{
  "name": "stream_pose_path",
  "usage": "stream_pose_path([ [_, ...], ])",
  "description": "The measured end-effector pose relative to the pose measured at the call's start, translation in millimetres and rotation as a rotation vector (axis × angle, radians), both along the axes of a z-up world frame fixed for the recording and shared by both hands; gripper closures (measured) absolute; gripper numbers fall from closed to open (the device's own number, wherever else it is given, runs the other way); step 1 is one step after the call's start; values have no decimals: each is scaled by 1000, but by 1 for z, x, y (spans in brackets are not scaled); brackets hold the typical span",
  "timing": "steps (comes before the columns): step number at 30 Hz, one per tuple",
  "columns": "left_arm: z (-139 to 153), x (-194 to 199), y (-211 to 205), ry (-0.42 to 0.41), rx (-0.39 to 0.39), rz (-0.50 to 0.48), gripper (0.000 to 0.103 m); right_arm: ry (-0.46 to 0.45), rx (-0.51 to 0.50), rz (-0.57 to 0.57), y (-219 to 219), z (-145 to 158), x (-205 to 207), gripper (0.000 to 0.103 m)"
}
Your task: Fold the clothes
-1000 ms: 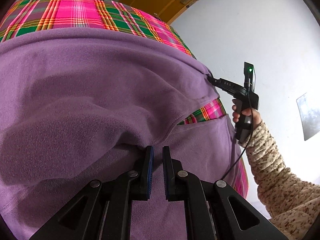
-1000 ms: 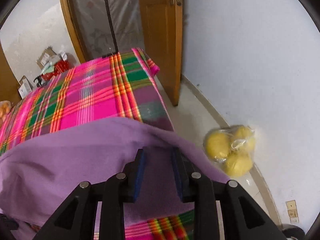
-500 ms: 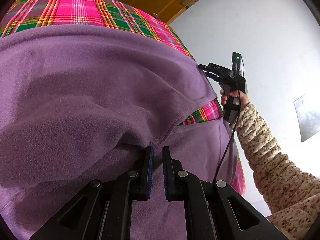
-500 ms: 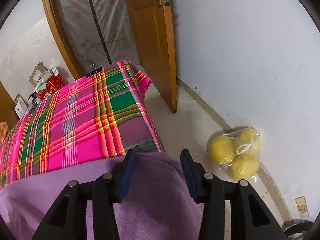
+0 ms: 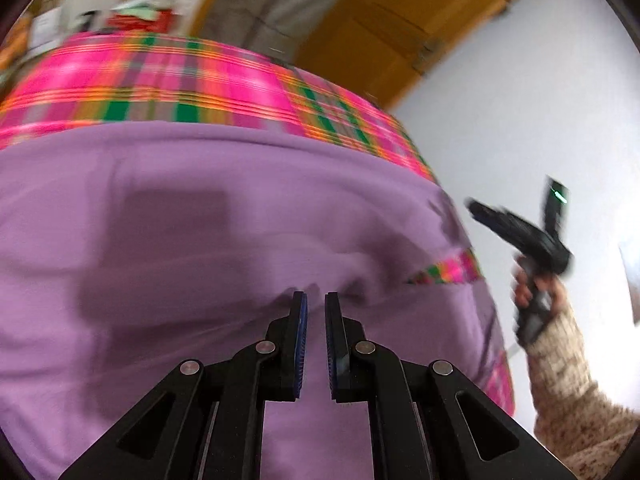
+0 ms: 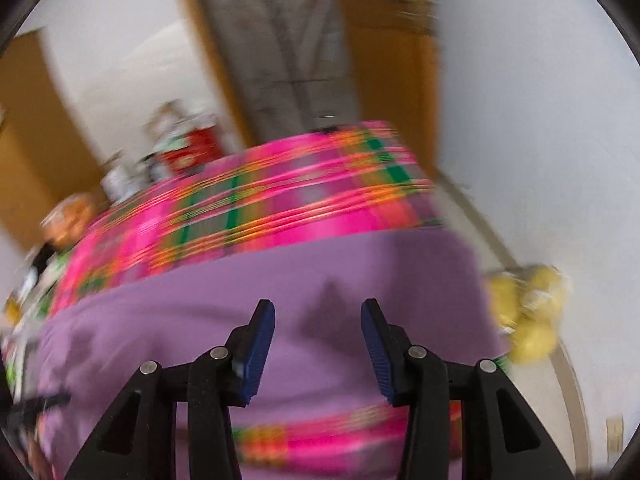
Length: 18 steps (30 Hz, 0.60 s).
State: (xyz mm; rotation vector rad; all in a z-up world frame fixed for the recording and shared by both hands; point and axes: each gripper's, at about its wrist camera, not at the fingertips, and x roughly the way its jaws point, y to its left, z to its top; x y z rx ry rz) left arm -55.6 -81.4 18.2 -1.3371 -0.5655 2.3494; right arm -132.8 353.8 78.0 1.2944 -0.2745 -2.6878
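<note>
A purple fleece garment (image 5: 200, 220) lies spread over a table covered in pink, green and orange plaid cloth (image 5: 160, 80). My left gripper (image 5: 316, 300) is nearly closed, pinching a fold of the garment whose creases run into its tips. In the right wrist view the purple garment (image 6: 360, 280) lies flat under my right gripper (image 6: 318, 308), which is wide open with nothing between its fingers and casts a shadow on the fabric. The left wrist view shows the right gripper (image 5: 480, 210) in a person's hand (image 5: 536, 288), lifted clear of the garment's right edge. Both views are motion-blurred.
A bag of yellow fruit (image 6: 528, 312) sits on the floor by the white wall to the right of the table. A wooden door (image 5: 380, 28) stands beyond the far end. Boxes and clutter (image 6: 180, 152) are at the far left.
The right gripper opened, let go of the garment's corner, and drew back and up from the table edge. The garment's right side now lies flat. The left gripper keeps its hold.
</note>
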Motion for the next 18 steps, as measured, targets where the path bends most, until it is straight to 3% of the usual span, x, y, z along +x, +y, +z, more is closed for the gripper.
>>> stream_pose_path([
  [5, -7, 21, -55, -53, -36, 193, 94, -32, -32, 322, -90, -9, 40, 59],
  [8, -12, 30, -73, -73, -32, 246, 94, -88, -13, 486, -145, -27, 55, 60],
  [13, -18, 44, -91, -89, -19, 292, 94, -101, 57, 588, -201, -45, 64, 60],
  [18, -22, 46, -92, -98, -12, 289, 94, -50, 134, 573, -226, -46, 55, 60],
])
